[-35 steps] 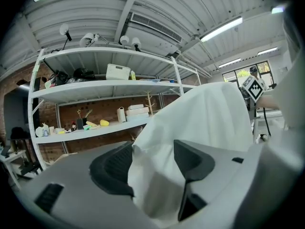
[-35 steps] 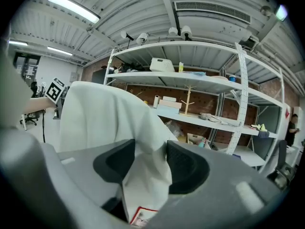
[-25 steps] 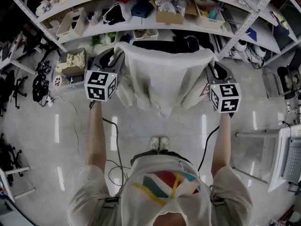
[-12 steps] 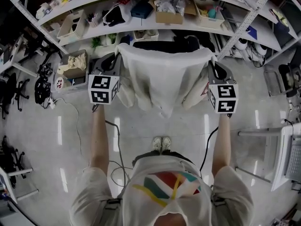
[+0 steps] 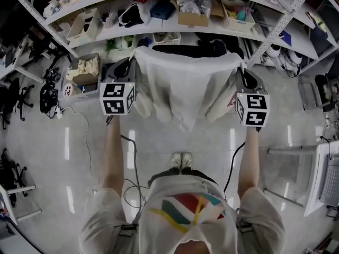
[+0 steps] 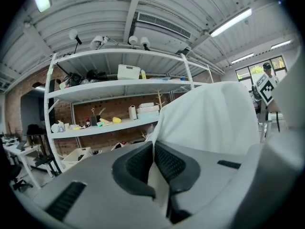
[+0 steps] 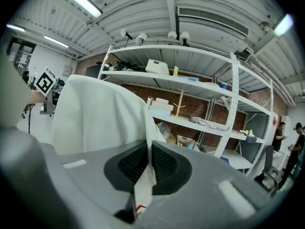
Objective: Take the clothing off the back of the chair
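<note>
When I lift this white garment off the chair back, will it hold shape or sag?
Likely floppy: the white garment drapes in soft folds over the chair back. Probably light: the left gripper, jaws just closing, and right gripper each pinch a thin fold. Expect sagging between the grips.

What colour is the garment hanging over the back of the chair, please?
The garment is plain white; it shows best in the head view.

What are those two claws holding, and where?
The white garment draped over the chair back. The left gripper, jaws just closed, pinches its upper left corner; the right gripper pinches its upper right corner.
</note>
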A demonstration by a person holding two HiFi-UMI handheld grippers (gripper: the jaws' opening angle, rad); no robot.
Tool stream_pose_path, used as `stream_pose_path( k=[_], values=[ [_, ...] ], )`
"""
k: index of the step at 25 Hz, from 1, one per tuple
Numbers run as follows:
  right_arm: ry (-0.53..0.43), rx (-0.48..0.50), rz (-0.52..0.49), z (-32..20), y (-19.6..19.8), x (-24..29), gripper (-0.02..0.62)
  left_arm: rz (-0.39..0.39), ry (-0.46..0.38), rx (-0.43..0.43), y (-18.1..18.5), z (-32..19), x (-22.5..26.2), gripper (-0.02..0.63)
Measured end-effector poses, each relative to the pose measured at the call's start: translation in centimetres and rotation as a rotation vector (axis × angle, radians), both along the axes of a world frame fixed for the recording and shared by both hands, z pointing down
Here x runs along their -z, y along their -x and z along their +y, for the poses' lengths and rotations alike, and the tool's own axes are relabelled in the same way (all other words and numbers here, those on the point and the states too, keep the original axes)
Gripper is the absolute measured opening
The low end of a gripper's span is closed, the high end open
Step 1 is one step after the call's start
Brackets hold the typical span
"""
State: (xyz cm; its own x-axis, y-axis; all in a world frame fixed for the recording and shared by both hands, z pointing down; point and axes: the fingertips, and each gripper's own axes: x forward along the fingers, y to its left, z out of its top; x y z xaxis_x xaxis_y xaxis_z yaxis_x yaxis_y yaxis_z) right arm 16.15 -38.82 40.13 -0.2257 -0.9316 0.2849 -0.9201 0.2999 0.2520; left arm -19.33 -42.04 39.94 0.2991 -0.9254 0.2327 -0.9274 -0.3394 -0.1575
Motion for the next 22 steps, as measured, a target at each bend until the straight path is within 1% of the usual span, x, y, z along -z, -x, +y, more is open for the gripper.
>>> stream_pose_path(
  k=[5,10,16,22],
  values=[
    [-0.013,-0.023,0.009,0.3,-0.3,0.3,0.008,-0.013,-0.009,0.022,0.4,0.3,0.2,0.017],
    [-0.041,-0.055,0.017,0.4,-1.3,1.1,0.008,-0.023,-0.042,0.076,1.1,0.4,0.8,0.017],
    [-0.078,-0.09,0.033,0.5,-2.2,2.5,0.007,-0.022,-0.088,0.158,2.7,0.8,2.6,0.017],
    [-0.119,-0.111,0.033,0.6,-3.0,4.1,0.006,-0.026,-0.145,0.2,3.5,1.3,5.5,0.017]
  ],
)
